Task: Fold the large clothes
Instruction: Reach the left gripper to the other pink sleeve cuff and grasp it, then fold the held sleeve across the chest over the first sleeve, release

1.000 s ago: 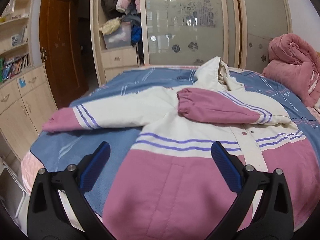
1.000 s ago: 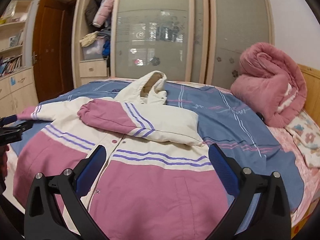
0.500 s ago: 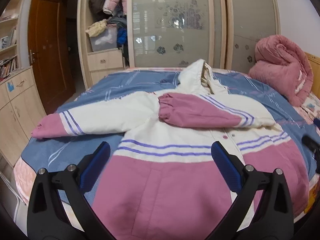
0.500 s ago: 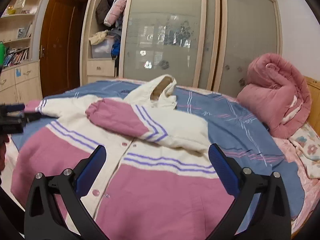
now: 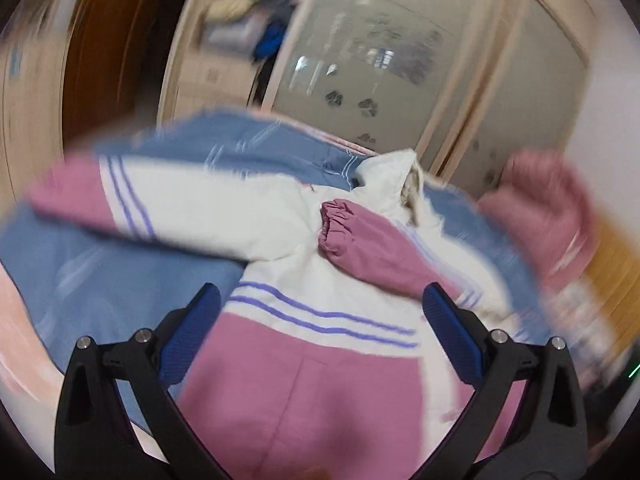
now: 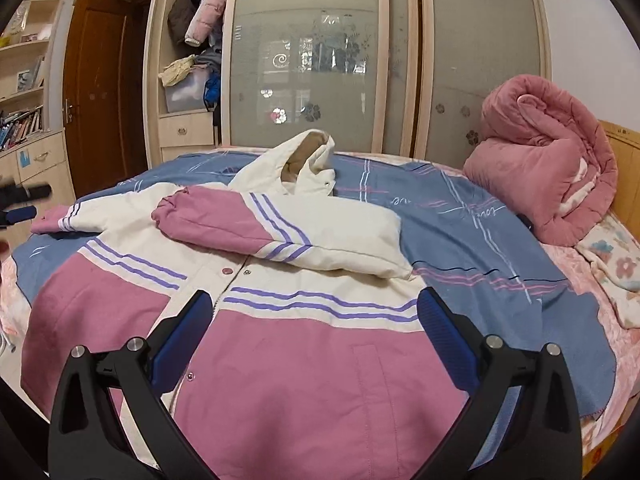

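Note:
A pink and white hooded jacket (image 6: 304,344) with purple stripes lies face up on the bed. Its right sleeve (image 6: 256,236) is folded across the chest; the other sleeve (image 5: 132,200) stretches out flat to the left. The hood (image 6: 308,160) points toward the wardrobe. My right gripper (image 6: 314,320) hangs open above the jacket's lower front, holding nothing. My left gripper (image 5: 320,312) is open too, over the jacket's left half, in a blurred and tilted view. The left gripper's tips (image 6: 24,204) also show at the far left of the right wrist view, near the outstretched cuff.
A blue striped sheet (image 6: 460,220) covers the bed. A rolled pink quilt (image 6: 548,168) sits at the right by the wooden headboard. Behind stand a wardrobe with frosted sliding doors (image 6: 304,64), open shelves of clothes (image 6: 192,72), a brown door (image 6: 100,80) and low cabinets (image 6: 36,160).
The left gripper has swung sharply and tilted, so its view is now blurred and aimed more at the outstretched left sleeve. The right gripper has shifted slightly. The jacket lies unchanged.

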Action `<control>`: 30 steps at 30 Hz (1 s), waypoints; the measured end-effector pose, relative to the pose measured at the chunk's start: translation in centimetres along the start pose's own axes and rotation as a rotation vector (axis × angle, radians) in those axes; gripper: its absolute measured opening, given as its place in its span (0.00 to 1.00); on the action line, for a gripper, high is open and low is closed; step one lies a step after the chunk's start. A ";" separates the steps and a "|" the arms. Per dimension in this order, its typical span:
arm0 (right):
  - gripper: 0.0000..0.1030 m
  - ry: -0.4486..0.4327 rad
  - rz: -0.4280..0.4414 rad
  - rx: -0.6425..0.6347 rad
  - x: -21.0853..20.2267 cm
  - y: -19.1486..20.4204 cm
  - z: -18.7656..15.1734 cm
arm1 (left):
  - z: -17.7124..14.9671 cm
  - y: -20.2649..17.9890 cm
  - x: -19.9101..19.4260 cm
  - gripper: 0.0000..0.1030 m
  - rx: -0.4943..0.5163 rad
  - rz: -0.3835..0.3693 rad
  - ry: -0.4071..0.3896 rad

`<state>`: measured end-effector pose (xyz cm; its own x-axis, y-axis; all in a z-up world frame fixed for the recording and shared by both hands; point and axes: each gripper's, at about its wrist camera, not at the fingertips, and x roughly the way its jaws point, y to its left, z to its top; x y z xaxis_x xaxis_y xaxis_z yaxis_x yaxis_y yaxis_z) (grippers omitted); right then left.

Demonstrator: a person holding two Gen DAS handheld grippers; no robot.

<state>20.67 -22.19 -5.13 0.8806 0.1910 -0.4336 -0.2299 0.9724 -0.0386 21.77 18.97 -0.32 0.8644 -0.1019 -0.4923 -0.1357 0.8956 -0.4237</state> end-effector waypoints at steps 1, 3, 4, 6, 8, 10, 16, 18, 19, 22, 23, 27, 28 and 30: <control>0.99 -0.003 0.002 -0.004 0.1 0.1 0.0 | 0.6 1.6 0.0 0.98 -0.058 0.006 -0.006; 0.99 -0.003 0.003 -0.011 0.3 0.3 -0.1 | 1.3 3.7 -0.2 0.98 -0.094 0.065 -0.049; 0.99 0.001 0.002 -0.014 0.5 0.4 -0.2 | 1.7 4.8 -0.4 0.98 -0.091 0.102 -0.093; 0.99 0.000 0.006 -0.007 0.7 0.4 -0.1 | 2.2 6.7 -0.8 0.98 -0.077 0.188 -0.173; 0.99 -0.002 0.009 0.002 0.9 0.5 -0.1 | 2.8 10.2 -0.4 0.98 -0.137 0.185 -0.178; 0.99 0.001 0.014 0.004 1.3 0.6 -0.1 | 3.4 13.8 0.5 0.98 -0.223 0.189 -0.123; 0.99 0.027 0.025 -0.018 3.4 1.3 -0.7 | 4.7 26.5 0.6 0.98 -0.574 0.082 -0.212; 0.99 0.036 0.025 -0.012 4.1 1.4 -0.9 | 4.5 29.7 0.9 0.97 -0.665 0.074 -0.228; 0.99 0.042 0.029 -0.009 4.5 1.4 -0.9 | 4.4 30.9 1.1 0.97 -0.693 0.075 -0.228; 0.99 0.046 0.041 -0.012 5.0 1.8 -0.9 | 4.2 32.9 2.2 0.97 -0.748 0.041 -0.220; 0.99 0.038 0.044 -0.016 5.0 2.1 -0.9 | 4.3 33.6 2.8 0.97 -0.759 0.033 -0.217; 0.99 0.048 0.054 -0.031 5.5 2.6 -1.0 | 4.6 35.0 5.1 0.76 -0.733 0.071 -0.223; 0.99 0.051 0.054 -0.036 5.6 2.8 -1.0 | 4.7 35.3 5.7 0.69 -0.733 0.087 -0.220; 0.99 0.054 0.051 -0.045 5.7 3.0 -1.0 | 5.0 35.8 6.3 0.67 -0.730 0.108 -0.229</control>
<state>24.56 -18.33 -8.65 0.8436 0.2318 -0.4843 -0.2939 0.9542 -0.0553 24.80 52.51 -14.78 0.8960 0.1329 -0.4236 -0.4411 0.3745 -0.8156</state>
